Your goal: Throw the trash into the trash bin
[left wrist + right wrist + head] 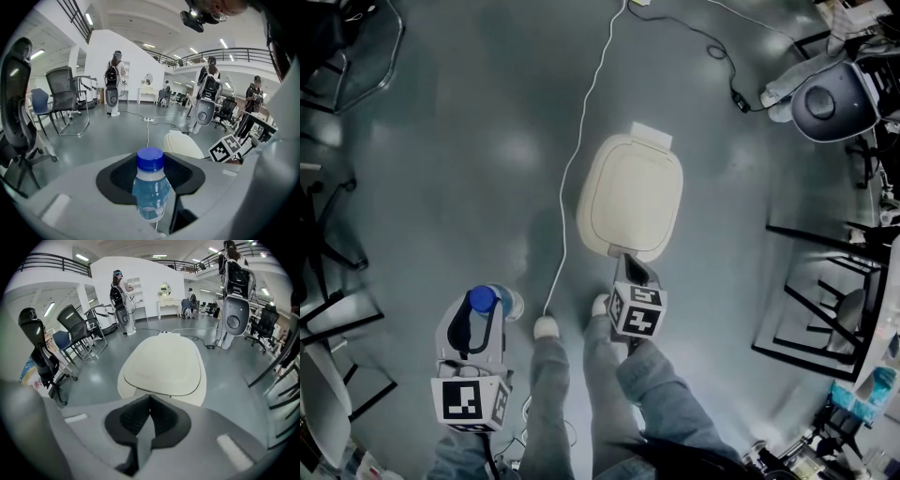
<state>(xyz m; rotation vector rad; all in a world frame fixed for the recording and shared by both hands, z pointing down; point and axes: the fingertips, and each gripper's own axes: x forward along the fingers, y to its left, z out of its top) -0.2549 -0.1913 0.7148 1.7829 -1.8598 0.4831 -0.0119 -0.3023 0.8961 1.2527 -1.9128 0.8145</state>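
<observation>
A cream trash bin [630, 195] with its lid down stands on the grey floor ahead of my feet. It also shows in the right gripper view [164, 364] and, further off, in the left gripper view [183, 144]. My left gripper [484, 314] is shut on a clear water bottle with a blue cap [482, 299], held upright between the jaws [151, 192], to the left of the bin and nearer me. My right gripper [628, 259] hangs just over the bin's near edge. Its jaws meet at the tips [150, 397] with nothing between them.
A white cable [577, 159] runs along the floor left of the bin, a black one [712, 42] beyond it. Office chairs [337, 56] stand at the left, black metal frames [816, 300] at the right, a grey machine [830, 98] at the top right. My shoes [546, 327] are between the grippers.
</observation>
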